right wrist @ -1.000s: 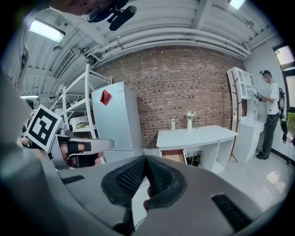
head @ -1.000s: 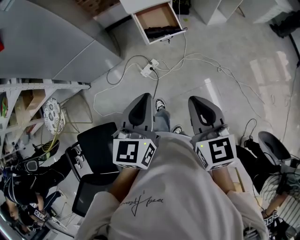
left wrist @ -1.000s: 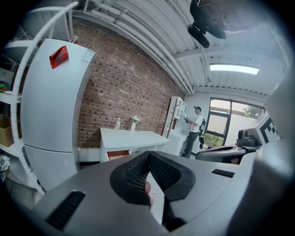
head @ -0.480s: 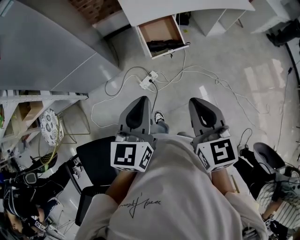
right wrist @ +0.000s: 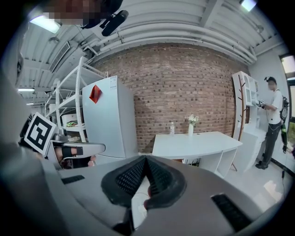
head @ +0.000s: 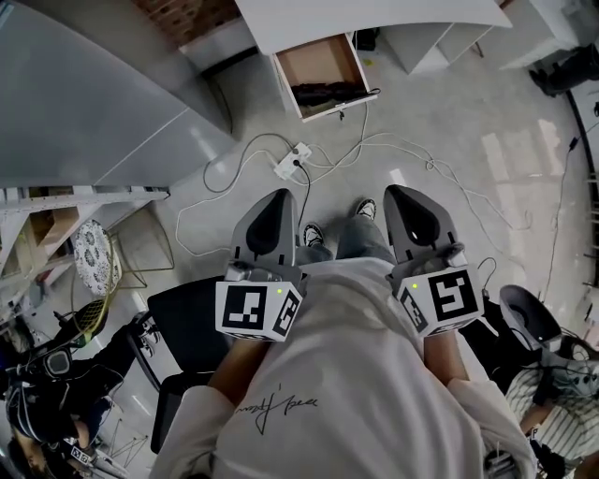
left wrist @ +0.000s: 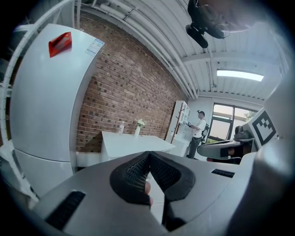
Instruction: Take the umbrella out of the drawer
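The open wooden drawer (head: 316,58) juts from under the white desk (head: 374,17) at the top of the head view. A black folded umbrella (head: 324,93) lies along its front end. Both grippers are held side by side at waist height, far short of the drawer and pointing toward it. My left gripper (head: 278,196) is shut with nothing in it, its pads meeting in the left gripper view (left wrist: 148,155). My right gripper (head: 405,192) is shut and empty too, seen the same way in the right gripper view (right wrist: 145,159).
A white power strip (head: 289,160) and loose cables (head: 421,150) lie on the floor between me and the drawer. A grey fridge (head: 84,94) stands at left, a black chair (head: 187,309) beside my left hip. People sit at lower left and right; another stands by shelves (right wrist: 274,124).
Both grippers have been carried forward toward the drawer, still shut. One foot has stepped ahead between them. The desk and drawer have come further into the head view.
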Motion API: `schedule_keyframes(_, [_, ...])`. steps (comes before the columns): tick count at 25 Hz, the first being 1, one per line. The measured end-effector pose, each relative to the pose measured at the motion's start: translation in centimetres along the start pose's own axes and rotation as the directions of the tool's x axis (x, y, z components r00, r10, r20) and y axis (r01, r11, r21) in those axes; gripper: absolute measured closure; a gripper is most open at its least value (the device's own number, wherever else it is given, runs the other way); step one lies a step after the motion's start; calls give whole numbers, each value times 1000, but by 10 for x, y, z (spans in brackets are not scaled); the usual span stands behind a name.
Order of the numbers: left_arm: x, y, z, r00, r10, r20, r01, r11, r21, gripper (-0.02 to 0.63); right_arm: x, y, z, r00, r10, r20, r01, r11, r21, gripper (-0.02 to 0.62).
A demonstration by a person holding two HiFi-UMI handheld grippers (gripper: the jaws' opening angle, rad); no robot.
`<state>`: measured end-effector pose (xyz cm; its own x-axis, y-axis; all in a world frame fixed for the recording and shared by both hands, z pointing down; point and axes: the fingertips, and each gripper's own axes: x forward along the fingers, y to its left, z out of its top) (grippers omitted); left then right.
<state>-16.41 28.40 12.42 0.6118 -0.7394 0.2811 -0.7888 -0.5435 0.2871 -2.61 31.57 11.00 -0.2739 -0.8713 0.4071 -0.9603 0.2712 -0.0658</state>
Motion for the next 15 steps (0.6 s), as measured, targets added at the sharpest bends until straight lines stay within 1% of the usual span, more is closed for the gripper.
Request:
schedule_keyframes(6, [20, 5, 9, 999, 32, 6, -31, 1000, -2, 589, 22, -25, 12, 1000, 20, 11, -20, 1000, 3, 580])
schedule_keyframes(11, [50, 2, 21, 996, 83, 35, -83, 997, -8, 589, 48, -55, 26, 997, 71, 30, -70, 997, -22, 580])
schedule_keyframes(15, [88, 1, 31, 991, 123, 47, -122, 992, -15, 589, 72, -86, 41, 993, 115, 37, -113, 993, -37, 580])
